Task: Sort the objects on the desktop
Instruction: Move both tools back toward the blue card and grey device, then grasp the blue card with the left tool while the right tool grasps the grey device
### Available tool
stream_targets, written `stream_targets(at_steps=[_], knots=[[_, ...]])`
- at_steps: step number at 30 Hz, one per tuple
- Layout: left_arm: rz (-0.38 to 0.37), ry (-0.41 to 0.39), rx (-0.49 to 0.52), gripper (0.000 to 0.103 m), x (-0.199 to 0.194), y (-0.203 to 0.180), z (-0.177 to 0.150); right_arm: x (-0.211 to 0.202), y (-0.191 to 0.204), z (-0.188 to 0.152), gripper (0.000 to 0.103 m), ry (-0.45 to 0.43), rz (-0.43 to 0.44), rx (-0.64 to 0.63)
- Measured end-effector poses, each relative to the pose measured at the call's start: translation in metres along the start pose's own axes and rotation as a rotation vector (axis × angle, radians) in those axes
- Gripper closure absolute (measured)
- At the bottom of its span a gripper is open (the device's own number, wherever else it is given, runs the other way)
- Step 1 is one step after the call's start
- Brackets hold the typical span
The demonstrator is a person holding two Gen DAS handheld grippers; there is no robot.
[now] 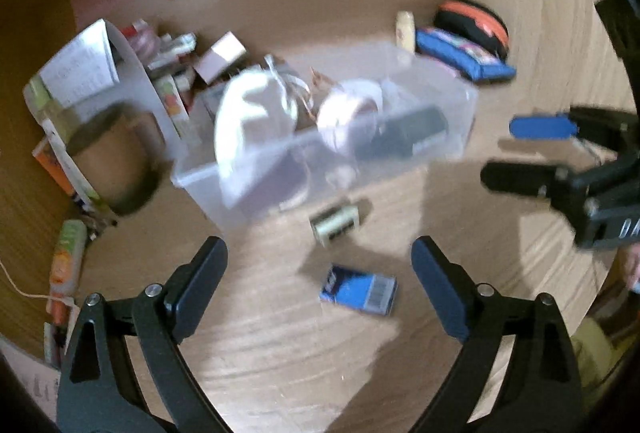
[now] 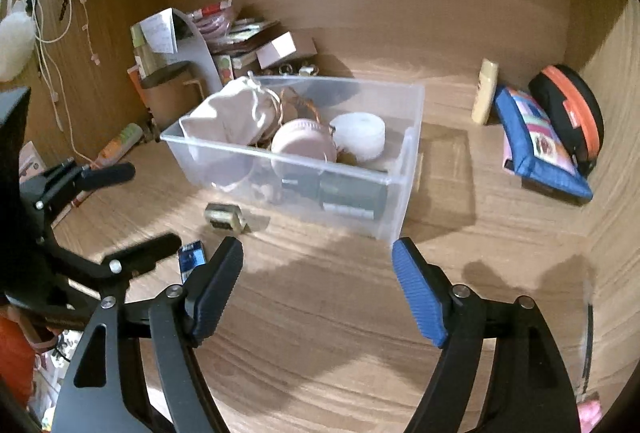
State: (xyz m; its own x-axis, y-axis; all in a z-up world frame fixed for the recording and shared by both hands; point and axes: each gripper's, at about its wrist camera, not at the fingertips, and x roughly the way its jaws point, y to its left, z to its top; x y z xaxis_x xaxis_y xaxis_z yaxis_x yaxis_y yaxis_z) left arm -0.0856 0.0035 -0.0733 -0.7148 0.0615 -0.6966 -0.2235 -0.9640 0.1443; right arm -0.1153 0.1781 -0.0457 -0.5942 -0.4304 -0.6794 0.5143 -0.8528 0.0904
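Blue box (image 1: pixel 358 289) on desk between wide-open, empty left hand-held gripper (image 1: pixel 320 273) fingers.

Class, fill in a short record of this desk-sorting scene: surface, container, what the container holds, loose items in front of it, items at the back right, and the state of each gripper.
surface: wooden desk
container: clear plastic bin
in bin: cloth pouch, pink round case, white roll
loose in front: small blue box, small metal part
back right: blue pouch, black-and-orange case, cream bottle
left gripper: open, empty
right gripper: open, empty
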Motion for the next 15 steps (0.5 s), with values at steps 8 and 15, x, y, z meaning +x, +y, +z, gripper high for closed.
stream_targets(at_steps=[8, 15], knots=[[-0.037, 0.095, 0.013, 0.009, 0.027, 0.0, -0.019, 0.015, 0.0, -0.008, 0.029, 0.046, 0.011, 0.013], [-0.111, 0.104, 0.046, 0.014, 0.036, -0.006, -0.017, 0.03, 0.009, -0.007, 0.029, 0.072, 0.002, 0.008]])
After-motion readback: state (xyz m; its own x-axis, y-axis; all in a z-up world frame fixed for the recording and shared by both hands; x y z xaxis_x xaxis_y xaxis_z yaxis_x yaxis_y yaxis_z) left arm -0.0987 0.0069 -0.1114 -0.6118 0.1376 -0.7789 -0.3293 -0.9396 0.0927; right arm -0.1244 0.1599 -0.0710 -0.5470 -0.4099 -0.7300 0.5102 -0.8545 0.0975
